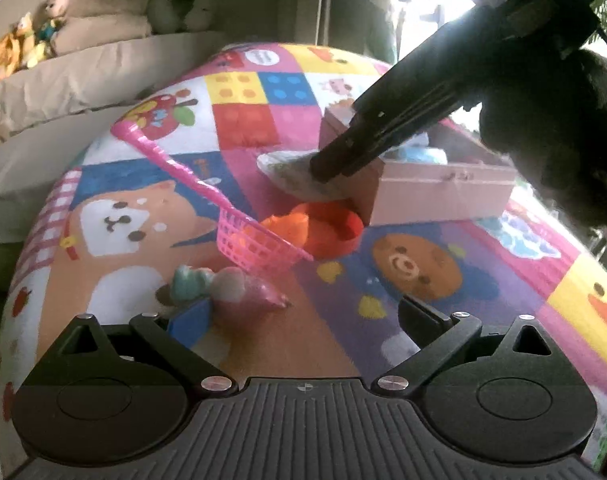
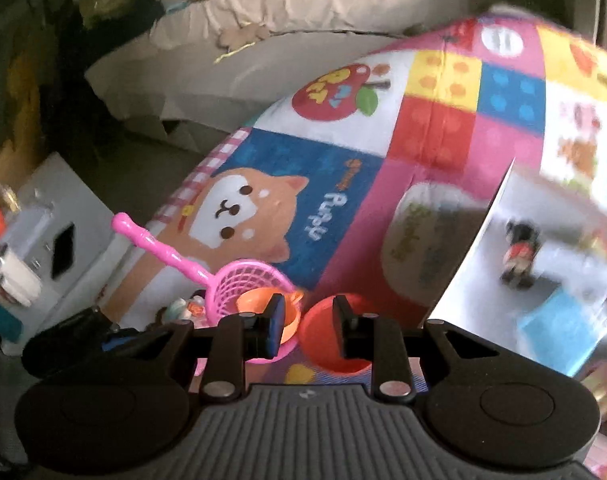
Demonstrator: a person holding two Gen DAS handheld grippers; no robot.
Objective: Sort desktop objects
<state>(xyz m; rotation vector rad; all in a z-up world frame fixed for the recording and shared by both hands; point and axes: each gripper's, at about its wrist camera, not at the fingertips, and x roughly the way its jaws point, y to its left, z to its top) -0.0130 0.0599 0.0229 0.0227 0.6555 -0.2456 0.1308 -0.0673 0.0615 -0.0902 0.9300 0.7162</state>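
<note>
A pink toy net (image 1: 259,242) lies on the colourful play mat, its handle pointing back left; it also shows in the right wrist view (image 2: 243,280). An orange scoop (image 1: 287,228) and a red cup (image 1: 335,232) lie beside it. A pale oval pouch (image 1: 291,174) lies by the pink box (image 1: 443,188). My right gripper (image 1: 331,166) hovers over the pouch and box corner; in its own view (image 2: 307,328) the jaws stand partly apart with nothing between them. My left gripper (image 1: 303,320) is open, low over the mat, near small figurines (image 1: 223,284).
The pink box holds a blue item (image 1: 419,154) and, in the right wrist view, a small black and red figure (image 2: 519,256). A grey sofa (image 1: 83,64) with plush toys runs behind the mat. A white box (image 2: 59,240) stands off the mat's left edge.
</note>
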